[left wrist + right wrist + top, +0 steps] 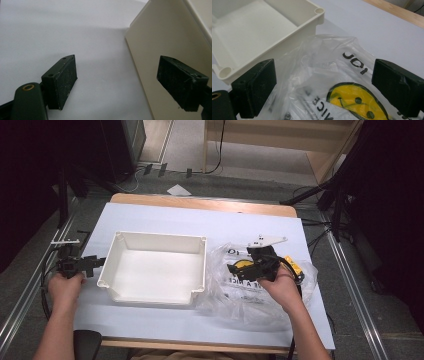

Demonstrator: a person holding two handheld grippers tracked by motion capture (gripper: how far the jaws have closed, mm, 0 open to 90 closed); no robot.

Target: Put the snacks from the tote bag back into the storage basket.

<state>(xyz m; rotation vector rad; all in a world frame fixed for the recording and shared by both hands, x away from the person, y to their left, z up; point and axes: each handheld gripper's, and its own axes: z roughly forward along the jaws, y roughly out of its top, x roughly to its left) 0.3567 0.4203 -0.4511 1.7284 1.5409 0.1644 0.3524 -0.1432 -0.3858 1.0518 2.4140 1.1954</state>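
Two grippers were in play, neither holding anything. Right gripper: jaws spread wide, hovering just above the clear plastic bag, nothing pinched; in the right gripper view the bag's yellow smiley print and black lettering lay between the two pads, the film crumpled and loose beneath them. Left gripper: jaws likewise released, resting low over the white sheet, just beside the left outer wall of the cream bin; the left gripper view showed that wall close against one pad, though contact could not be confirmed. Bag: lying on the sheet to the right of the bin, its near folds touching or nearly touching the bin's right wall. Bin: open-topped, empty, upright, centred on the sheet. Table edge: bare wood beyond the sheet. Step in hand, as judged: taking hold of the bag. Handling note: thin film slips and bunches, so the right jaws should descend onto a raised fold rather than a flat patch, close fully before lifting, and the left gripper could steady the bin wall should the bag be carried over the rim
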